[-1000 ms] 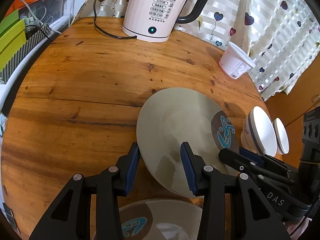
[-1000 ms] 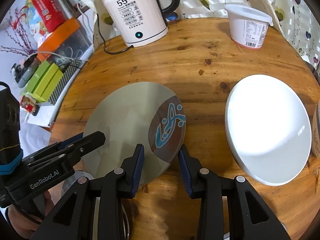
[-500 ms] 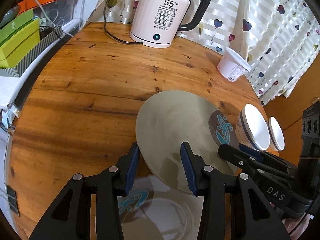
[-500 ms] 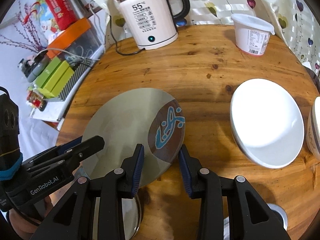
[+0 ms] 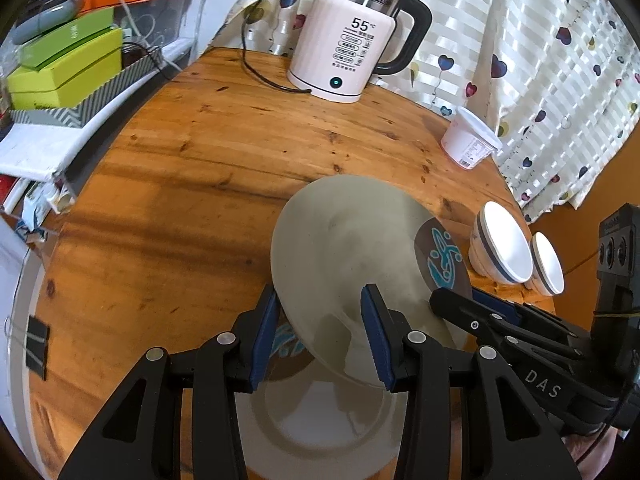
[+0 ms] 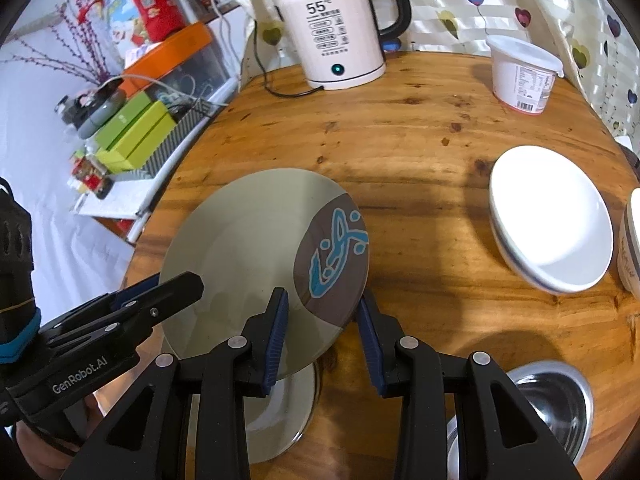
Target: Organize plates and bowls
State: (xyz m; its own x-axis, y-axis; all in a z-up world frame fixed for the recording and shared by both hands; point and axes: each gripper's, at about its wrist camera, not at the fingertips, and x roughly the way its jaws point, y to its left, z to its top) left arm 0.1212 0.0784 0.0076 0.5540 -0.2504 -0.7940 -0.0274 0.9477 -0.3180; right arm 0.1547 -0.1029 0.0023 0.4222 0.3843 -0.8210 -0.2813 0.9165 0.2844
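Nearest the cameras, the left gripper (image 5: 320, 332) and the right gripper (image 6: 322, 330) each clench one edge of the same grey-green plate (image 6: 248, 256), holding it tilted above the round wooden worktop (image 5: 200, 168); the left pads pinch its plain near-left rim and the right pads pinch the rim beside its brown patch with a blue fish drawing. Directly beneath the lifted plate, at the near edge of the worktop, lies a second plate (image 5: 320, 424) of the same pattern, partly covered by the one held above it. To the near right of that sits a steel bowl (image 6: 548, 404), only partly in view. Farther right a wide white bowl (image 6: 552, 220) rests on the wood, and beside it stand two small white cups with dark bands (image 5: 504, 248), close together near the right rim. Beyond them, toward the far right, a white lidded tub (image 6: 524, 74) stands alone. At the far edge an electric kettle (image 5: 352, 56) sits with its cord trailing left, in front of a curtain (image 5: 540, 60) printed with hearts. Off the worktop to the far left are stacked green boxes (image 5: 68, 68).
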